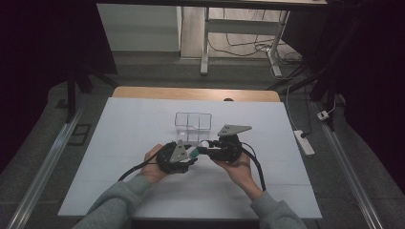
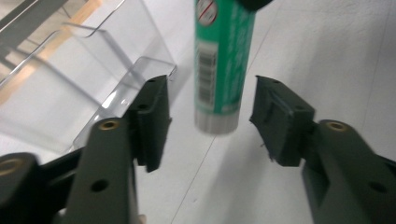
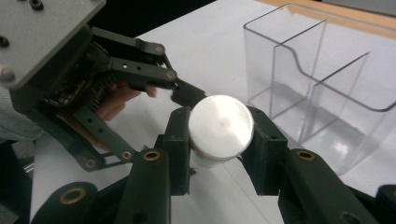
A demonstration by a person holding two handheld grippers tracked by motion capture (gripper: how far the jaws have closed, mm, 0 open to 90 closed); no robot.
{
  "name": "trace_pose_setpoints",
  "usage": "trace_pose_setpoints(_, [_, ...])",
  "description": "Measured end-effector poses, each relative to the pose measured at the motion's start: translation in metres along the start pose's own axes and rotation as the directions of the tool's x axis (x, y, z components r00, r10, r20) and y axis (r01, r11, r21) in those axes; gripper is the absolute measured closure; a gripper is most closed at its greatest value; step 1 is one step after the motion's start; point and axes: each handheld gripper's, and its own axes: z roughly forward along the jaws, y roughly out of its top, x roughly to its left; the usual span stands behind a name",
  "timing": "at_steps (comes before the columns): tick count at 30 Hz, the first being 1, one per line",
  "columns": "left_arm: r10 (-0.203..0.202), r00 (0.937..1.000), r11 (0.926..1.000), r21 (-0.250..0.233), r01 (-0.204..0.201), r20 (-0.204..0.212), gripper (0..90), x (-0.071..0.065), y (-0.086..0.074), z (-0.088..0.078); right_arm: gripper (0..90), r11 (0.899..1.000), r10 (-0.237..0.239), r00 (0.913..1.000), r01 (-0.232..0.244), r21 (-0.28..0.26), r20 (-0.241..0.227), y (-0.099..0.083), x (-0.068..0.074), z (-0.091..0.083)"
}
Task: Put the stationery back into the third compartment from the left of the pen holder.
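both grippers meet just in front of the clear divided organizer [image 1: 193, 122], mid table [image 1: 143, 191], on the white sheet. right gripper [image 3: 219, 135] is clamped on the green tube [image 2: 223, 56]: pads pressed on both sides of its round white end, seen end-on in the right gripper view. tube runs roughly level btwn the two grippers, off the table surface. left gripper [image 2: 210, 116] has let go: jaws stand apart w/ clear gaps either side of the tube's white end, no pad contact, tube end sitting btwn them. barcode side of the tube faces the left gripper view cam. organizer is empty-looking, transparent, several compartments, just beside the tube, not touching it as far as i can tell. person's hands wrap both gripper bodies, grey sleeves at the near table edge.
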Motion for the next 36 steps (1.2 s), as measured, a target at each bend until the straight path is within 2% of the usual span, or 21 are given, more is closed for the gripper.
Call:
trace_pose_setpoints(7, [-0.086, 0.9963, 0.9963, 0.009, 0.086, 0.005, 38.2, 0.009, -0.012, -0.015, 64.4, 0.999, 0.007, 0.9997, -0.006, -0.037, 0.023, 0.003, -0.005, -0.011])
trace_pose_setpoints(13, [-0.168, 0.9857, 0.9857, 0.013, 0.168, -0.012, 35.7, 0.017, -0.029, -0.031, 64.4, 0.997, 0.014, 0.9991, -0.011, -0.072, 0.039, 0.006, -0.008, -0.019])
trace_pose_setpoints(16, [-0.188, 0.9818, 0.9819, 0.019, 0.188, -0.029, 35.1, 0.021, -0.036, -0.039, 64.4, 0.996, 0.014, 0.9988, -0.01, -0.083, 0.047, 0.007, -0.009, -0.023])
trace_pose_setpoints(21, [-0.231, 0.9713, 0.9716, 0.039, 0.233, -0.056, 33.2, 0.026, -0.05, -0.051, 64.4, 0.994, 0.008, 0.9981, -0.001, -0.109, 0.061, 0.012, -0.01, -0.031])
trace_pose_setpoints(24, [-0.239, 0.9679, 0.9678, 0.063, 0.244, -0.079, 31.7, 0.026, -0.06, -0.057, 64.4, 0.991, 0.012, 0.9971, -0.002, -0.134, 0.075, 0.016, -0.012, -0.037])
trace_pose_setpoints(36, [-0.303, 0.9473, 0.9463, 0.084, 0.312, -0.103, 29.3, 0.03, -0.085, -0.075, 64.4, 0.981, 0.035, 0.9915, -0.009, -0.195, 0.125, 0.026, -0.022, -0.051])
